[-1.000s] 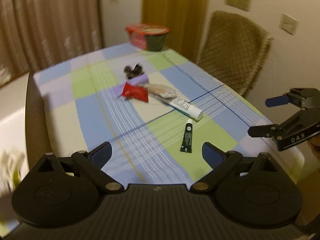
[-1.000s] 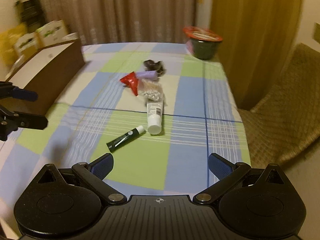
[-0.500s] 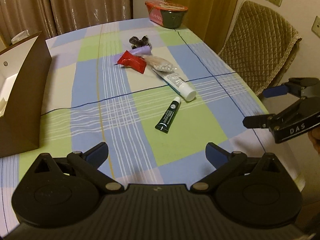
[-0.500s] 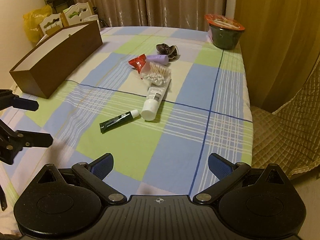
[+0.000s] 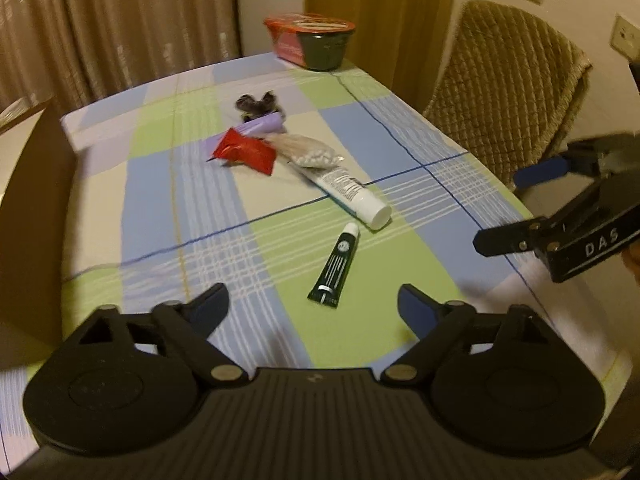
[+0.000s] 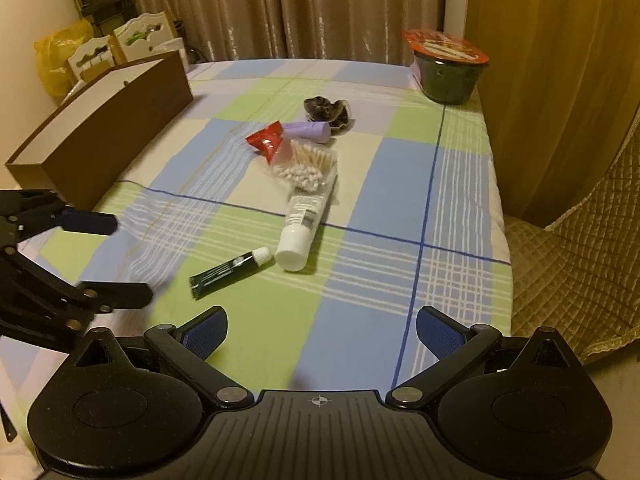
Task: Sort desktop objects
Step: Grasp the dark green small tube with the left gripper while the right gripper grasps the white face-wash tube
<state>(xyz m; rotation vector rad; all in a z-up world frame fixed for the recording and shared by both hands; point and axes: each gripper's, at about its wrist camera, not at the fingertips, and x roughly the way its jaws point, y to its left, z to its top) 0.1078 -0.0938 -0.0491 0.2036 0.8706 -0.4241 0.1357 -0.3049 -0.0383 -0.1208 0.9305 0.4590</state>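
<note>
On the checked tablecloth lie a small dark green tube (image 5: 335, 266) (image 6: 230, 273), a white tube (image 5: 348, 196) (image 6: 301, 226), a bag of cotton swabs (image 5: 308, 152) (image 6: 306, 166), a red packet (image 5: 246, 152) (image 6: 268, 142), a purple tube (image 5: 262, 124) (image 6: 308, 130) and a dark hair scrunchie (image 5: 258, 104) (image 6: 328, 112). My left gripper (image 5: 314, 308) is open and empty, just short of the green tube. My right gripper (image 6: 322, 330) is open and empty over the table's near edge.
A brown box (image 6: 100, 136) with a white inside stands at the table's left side. A red-lidded noodle bowl (image 5: 310, 42) (image 6: 446, 66) sits at the far corner. A quilted chair (image 5: 508, 80) stands to the right. Curtains hang behind.
Both grippers have moved forward toward the objects. The left gripper now sits closer to the green tube. Nothing on the table has moved.
</note>
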